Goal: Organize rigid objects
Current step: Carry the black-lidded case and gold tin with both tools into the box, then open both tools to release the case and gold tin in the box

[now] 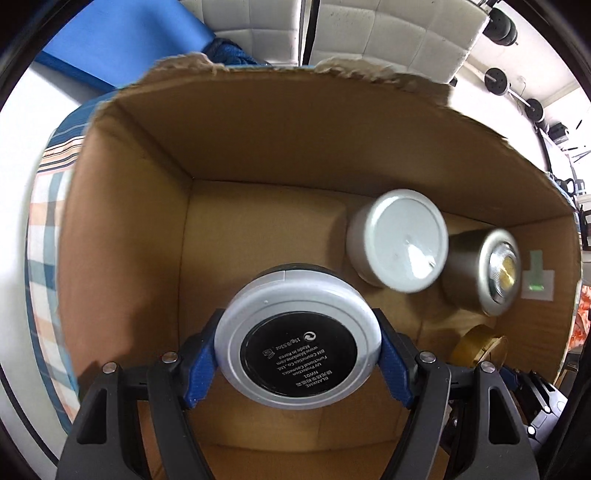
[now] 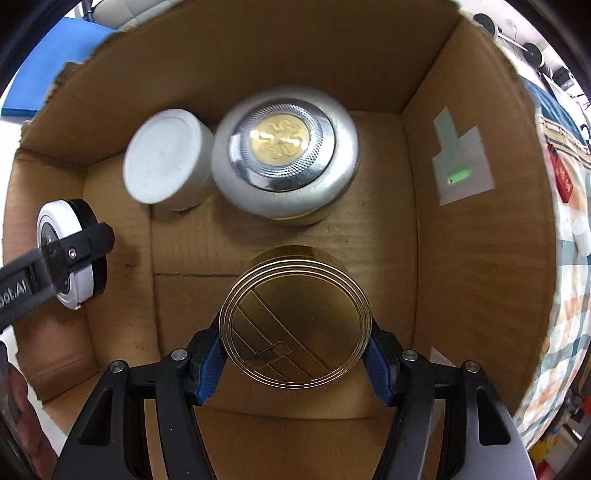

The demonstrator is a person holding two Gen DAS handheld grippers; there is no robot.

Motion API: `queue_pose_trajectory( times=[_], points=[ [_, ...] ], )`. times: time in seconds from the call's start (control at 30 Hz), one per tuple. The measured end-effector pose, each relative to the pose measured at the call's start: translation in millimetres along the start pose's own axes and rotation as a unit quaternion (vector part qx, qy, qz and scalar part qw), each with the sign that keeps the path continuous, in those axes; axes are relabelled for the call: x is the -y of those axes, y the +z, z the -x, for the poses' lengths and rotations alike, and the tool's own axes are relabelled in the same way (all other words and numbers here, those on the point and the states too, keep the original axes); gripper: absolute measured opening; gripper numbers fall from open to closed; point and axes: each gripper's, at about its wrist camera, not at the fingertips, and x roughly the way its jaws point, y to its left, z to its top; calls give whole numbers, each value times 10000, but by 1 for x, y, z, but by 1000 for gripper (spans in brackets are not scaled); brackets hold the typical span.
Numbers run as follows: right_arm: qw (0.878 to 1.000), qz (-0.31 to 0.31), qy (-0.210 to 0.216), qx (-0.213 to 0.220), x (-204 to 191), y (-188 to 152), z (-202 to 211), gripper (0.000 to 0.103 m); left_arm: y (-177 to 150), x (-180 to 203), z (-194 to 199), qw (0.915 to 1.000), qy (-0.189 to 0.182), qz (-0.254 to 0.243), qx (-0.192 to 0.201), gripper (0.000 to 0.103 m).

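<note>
Both grippers reach into an open cardboard box (image 1: 140, 206); it also shows in the right wrist view (image 2: 476, 258). My left gripper (image 1: 297, 360) is shut on a white round compact (image 1: 295, 332) with a black label, held above the box floor. It also shows in the right wrist view (image 2: 70, 254) at the left. My right gripper (image 2: 295, 356) is shut on a gold round compact (image 2: 295, 317), whose edge shows in the left wrist view (image 1: 476, 345). A white jar (image 2: 166, 158) and a silver jar with a gold emblem (image 2: 284, 155) stand at the box's far wall.
A label with green tape (image 2: 461, 162) sticks to the box's right wall. A plaid cloth (image 1: 44, 229) lies under the box. A blue mat (image 1: 122, 40) and white cushions (image 1: 388, 29) are behind it.
</note>
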Motion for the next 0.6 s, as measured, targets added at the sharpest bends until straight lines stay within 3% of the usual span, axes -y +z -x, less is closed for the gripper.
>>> queue_pose_trajectory(
  times=[0.47, 0.6],
  points=[
    [9996, -31, -149, -251, 0, 17, -16, 68, 7, -8, -28, 9987, -71, 76, -493, 74],
    [9994, -46, -64, -325, -2, 15, -15, 75, 3, -10, -19, 9988, -65, 63, -489, 83]
  ],
)
